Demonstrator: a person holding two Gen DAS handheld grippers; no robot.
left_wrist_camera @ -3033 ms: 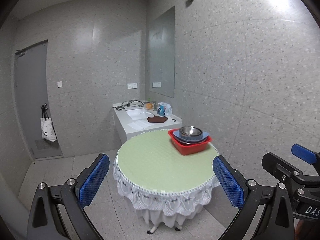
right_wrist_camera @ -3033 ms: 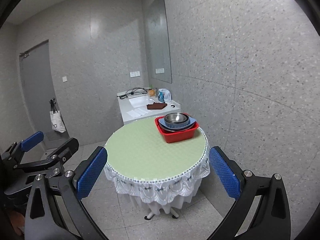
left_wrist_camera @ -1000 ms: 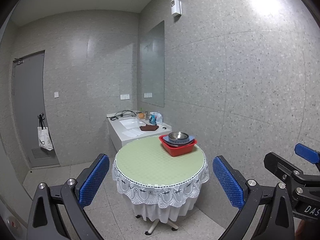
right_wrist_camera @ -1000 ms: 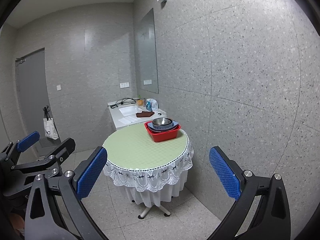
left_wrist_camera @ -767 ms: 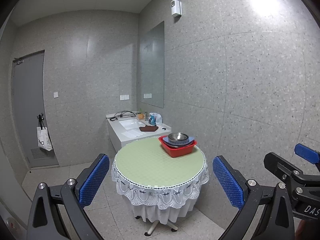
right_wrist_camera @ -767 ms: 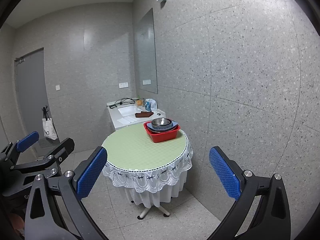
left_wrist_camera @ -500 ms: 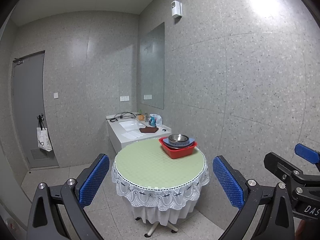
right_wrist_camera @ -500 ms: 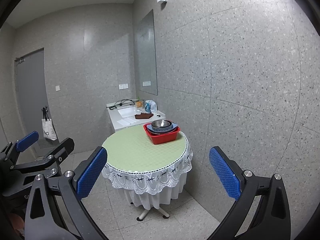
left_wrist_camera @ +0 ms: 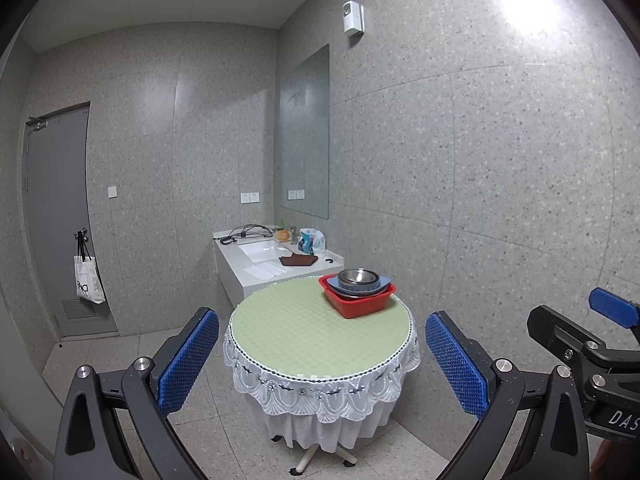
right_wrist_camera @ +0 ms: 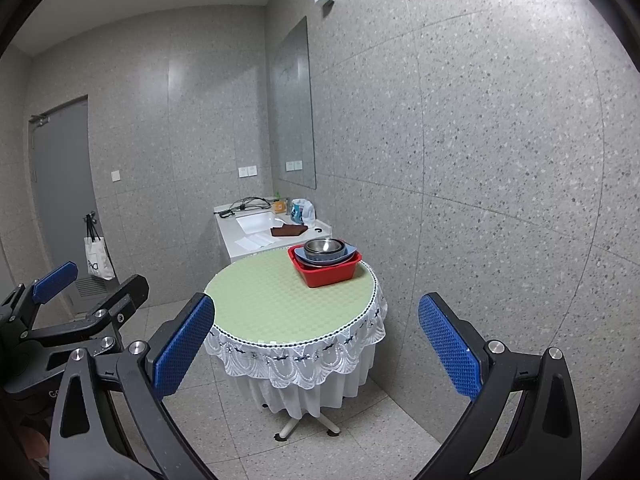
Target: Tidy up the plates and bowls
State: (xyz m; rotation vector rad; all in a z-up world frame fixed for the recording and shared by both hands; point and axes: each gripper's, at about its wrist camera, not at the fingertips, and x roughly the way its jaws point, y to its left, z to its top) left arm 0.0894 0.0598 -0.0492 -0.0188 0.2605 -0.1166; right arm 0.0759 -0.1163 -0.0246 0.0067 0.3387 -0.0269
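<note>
Grey door [left_wrist_camera: 56, 216] with tote bag [left_wrist_camera: 89, 284] far left; left gripper [left_wrist_camera: 322, 360] held wide apart, empty; round table [left_wrist_camera: 304, 332] well ahead; red tub [left_wrist_camera: 360, 300] at table's far right edge, blue plate and steel bowl [left_wrist_camera: 358, 277] nested inside; right gripper [right_wrist_camera: 316, 336] likewise spread, empty; right view alone shows left gripper's body at its left margin; left view alone shows right gripper's body at its right margin.

I see the table [left_wrist_camera: 304, 336] ahead, near the right wall. A tub [left_wrist_camera: 362, 304] sits at its far right edge, bowls [left_wrist_camera: 358, 278] stacked inside. A sink counter [left_wrist_camera: 256, 264] stands behind; a door [left_wrist_camera: 56, 216] far left.
</note>
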